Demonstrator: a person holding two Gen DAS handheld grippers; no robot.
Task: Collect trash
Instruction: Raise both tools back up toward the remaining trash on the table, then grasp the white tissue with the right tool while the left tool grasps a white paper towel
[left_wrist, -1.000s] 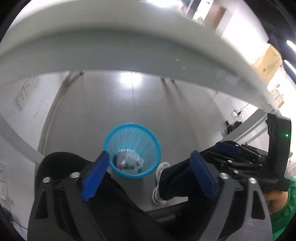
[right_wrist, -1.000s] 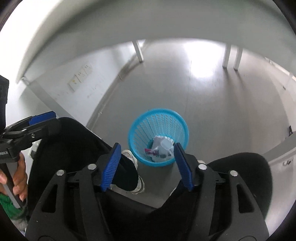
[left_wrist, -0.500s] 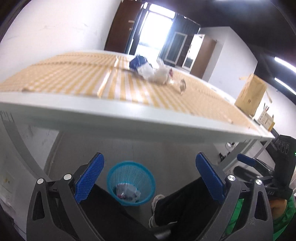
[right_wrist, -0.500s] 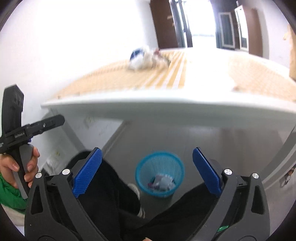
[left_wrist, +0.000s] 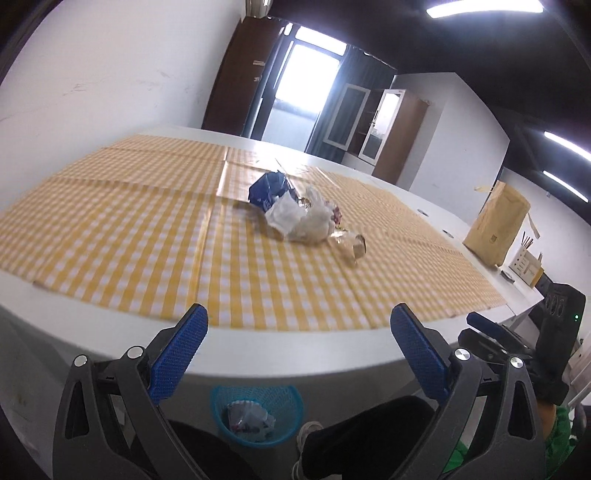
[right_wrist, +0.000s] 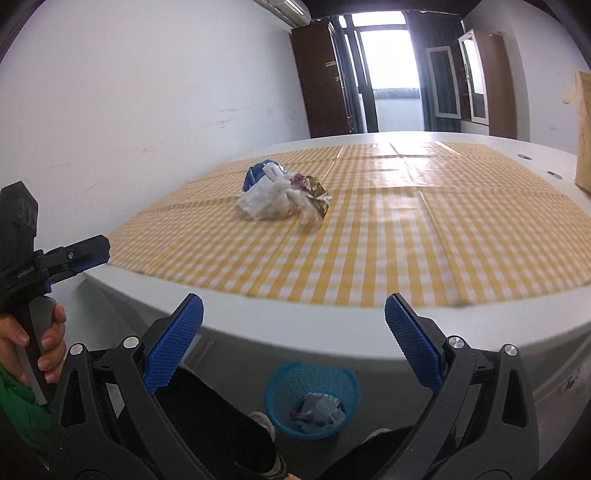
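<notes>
Left wrist view: left tongs (left_wrist: 298, 345) are spread wide with nothing between them. The trash pile (left_wrist: 295, 212) sits mid-bench (left_wrist: 110, 302) on the yellow checked cloth (left_wrist: 129, 229), well apart from both tongs. It is a loose clump: a blue wrapper (left_wrist: 267, 190), white crumpled plastic (left_wrist: 286, 216), and a small clear scrap (left_wrist: 351, 245) just beside it. A pinch on one thin film may leave the rest behind or drag the cloth. Right tongs (right_wrist: 293, 334) are likewise spread and hold nothing. The blue basket (right_wrist: 312, 384) on the floor holds some trash.
</notes>
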